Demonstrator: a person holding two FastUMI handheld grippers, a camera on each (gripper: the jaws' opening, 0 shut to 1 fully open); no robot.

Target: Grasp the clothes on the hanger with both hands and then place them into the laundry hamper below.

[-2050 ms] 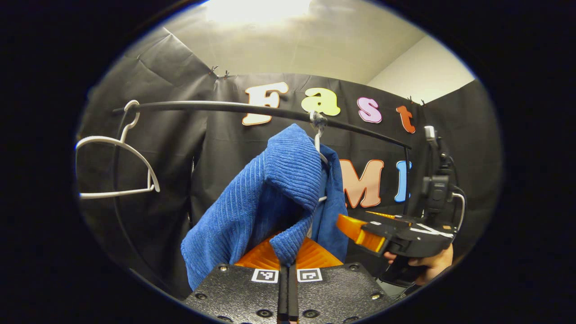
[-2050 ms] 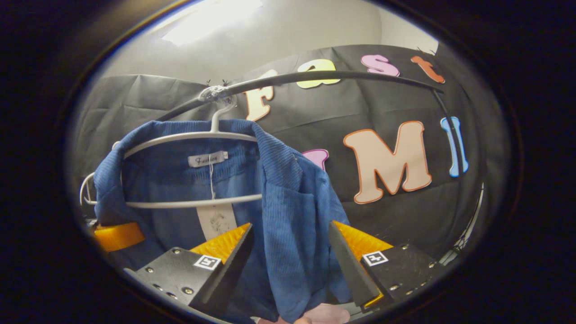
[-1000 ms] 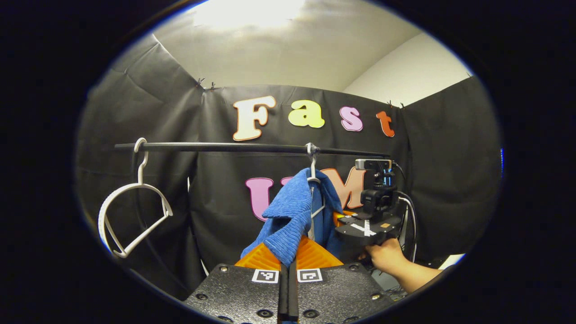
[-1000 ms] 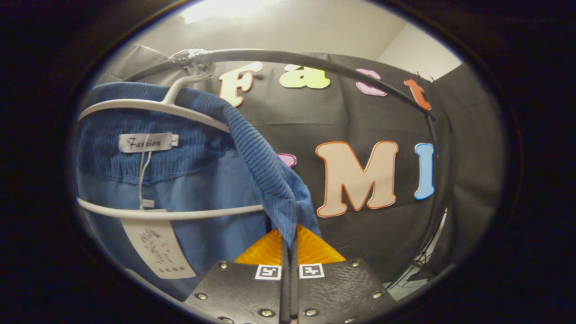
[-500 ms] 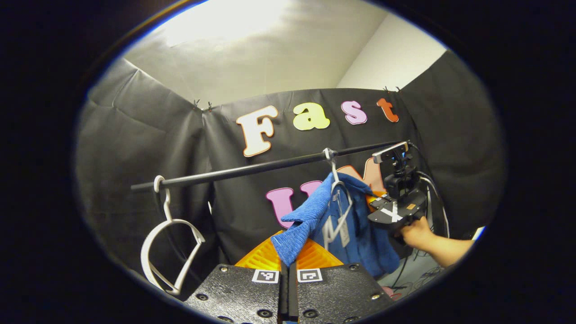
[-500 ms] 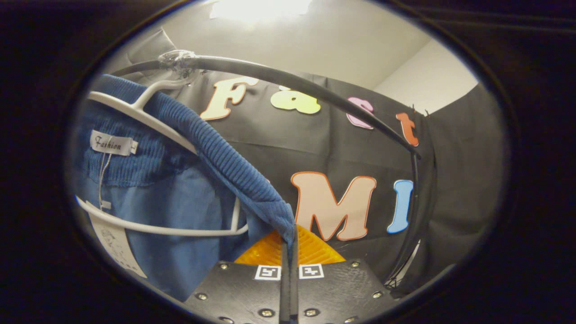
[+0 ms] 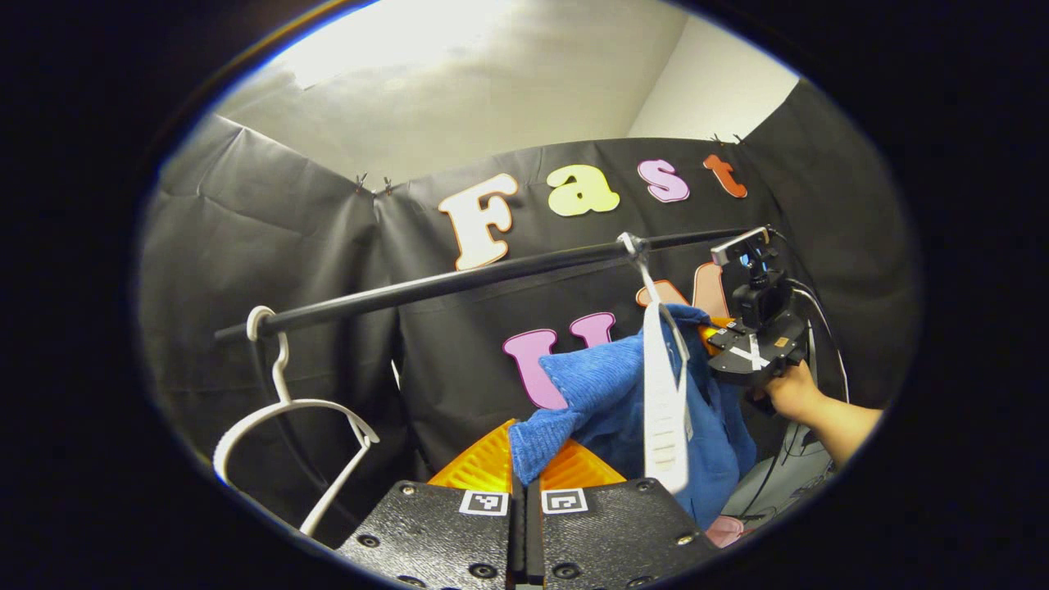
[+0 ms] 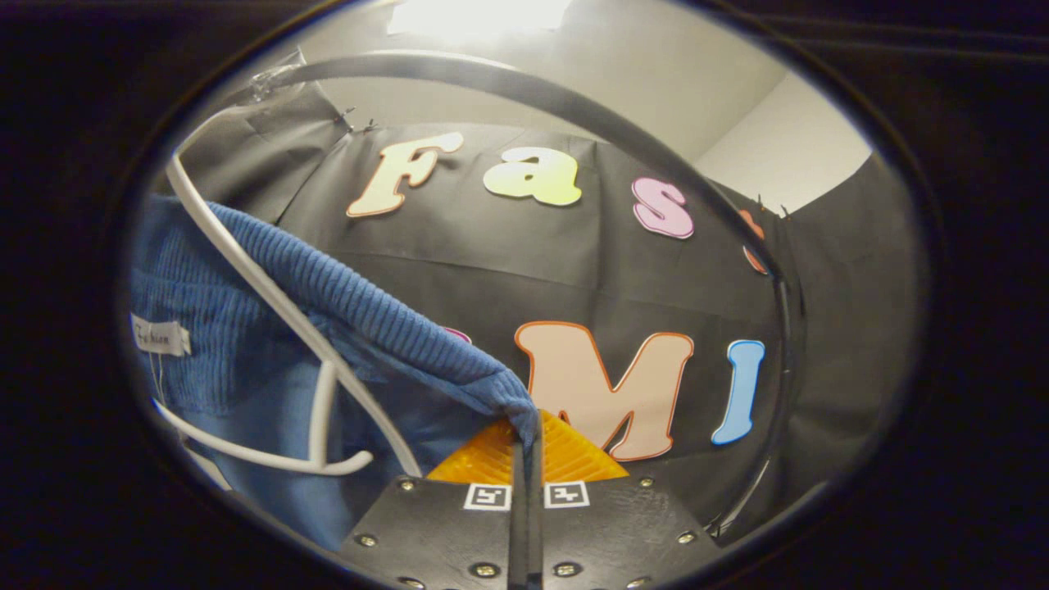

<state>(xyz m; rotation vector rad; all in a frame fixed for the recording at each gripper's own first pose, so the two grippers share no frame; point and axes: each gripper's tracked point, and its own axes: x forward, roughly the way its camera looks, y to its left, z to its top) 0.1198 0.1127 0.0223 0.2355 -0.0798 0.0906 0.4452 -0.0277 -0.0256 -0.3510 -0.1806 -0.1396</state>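
A blue corduroy shirt (image 7: pixel 610 393) is stretched between my two grippers. In the left gripper view my left gripper (image 7: pixel 524 471) is shut on one corner of it at the bottom centre. Its white hanger (image 7: pixel 664 401) dangles from the black rail (image 7: pixel 459 283), tilted and mostly free of the cloth. Farther right in that view, the right gripper (image 7: pixel 711 334) in a person's hand holds the shirt's other side. In the right gripper view my right gripper (image 8: pixel 524 449) is shut on the blue shirt (image 8: pixel 361 315) collar edge, and the white hanger (image 8: pixel 270 303) slants across the shirt.
A second, bare white hanger (image 7: pixel 283 418) hangs at the rail's left end. A person's forearm (image 7: pixel 836 414) reaches in from the right. The black rail (image 8: pixel 623 135) arcs overhead in the right gripper view. A pink object (image 7: pixel 725 531) shows low at the right.
The right gripper shut on the shirt's edge. Both grippers drew back and pulled the shirt outward. The shirt has slid off the hanger's shoulders, and the hanger now swings tilted.
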